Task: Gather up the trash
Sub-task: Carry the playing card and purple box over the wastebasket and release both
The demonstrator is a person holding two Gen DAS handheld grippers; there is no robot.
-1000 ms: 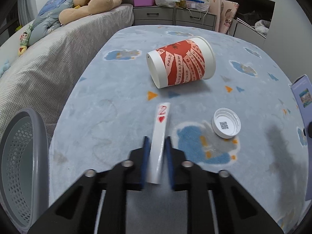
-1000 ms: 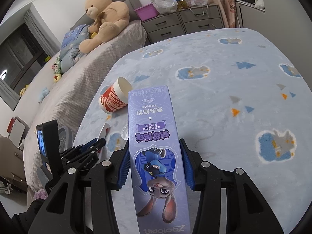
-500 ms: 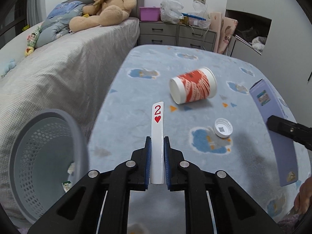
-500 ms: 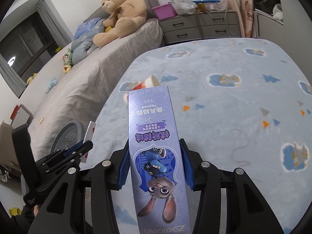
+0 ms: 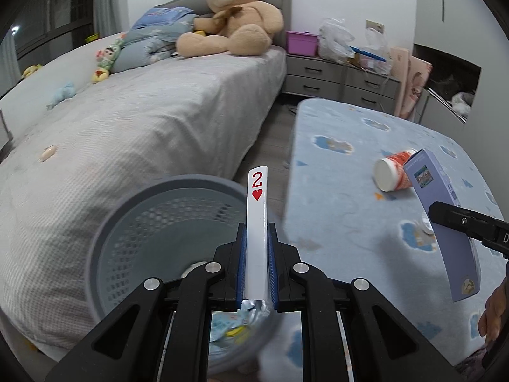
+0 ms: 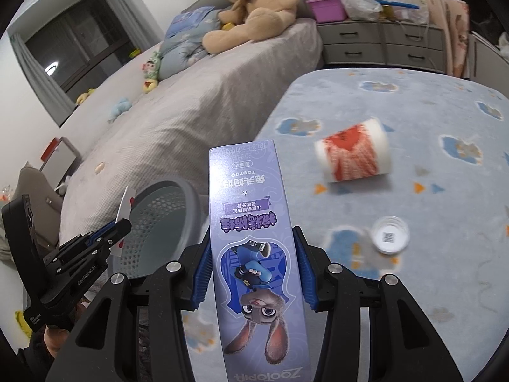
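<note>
Jaws of the left gripper [image 5: 257, 238] are clamped on a white playing card [image 5: 257, 219] marked with a red 2 and a heart, held edge-on and pointing up and away from the camera. Below and behind it stands a grey perforated plastic basket [image 5: 133, 222], with some crumpled scraps lying at its bottom; the card sits over the basket's right rim area. The basket stands between a grey-covered bed [image 5: 143, 121] and a pale blue patterned rug [image 5: 366, 191].

Jaws of the right gripper [image 6: 253, 264] are clamped on the long sides of a tall lilac cardboard box [image 6: 251, 222] printed with a cartoon rabbit, seen upside down. In the right wrist view the left gripper [image 6: 122, 226] appears just beside the basket's [image 6: 191, 197] near rim.

On the rug [image 6: 429, 111] a red-and-white paper cup [image 6: 353, 154] lies on its side, and a small white round cap [image 6: 390, 235] lies nearer, apart from the cup. A large tan teddy bear [image 5: 235, 22] sits at the head of the bed.
</note>
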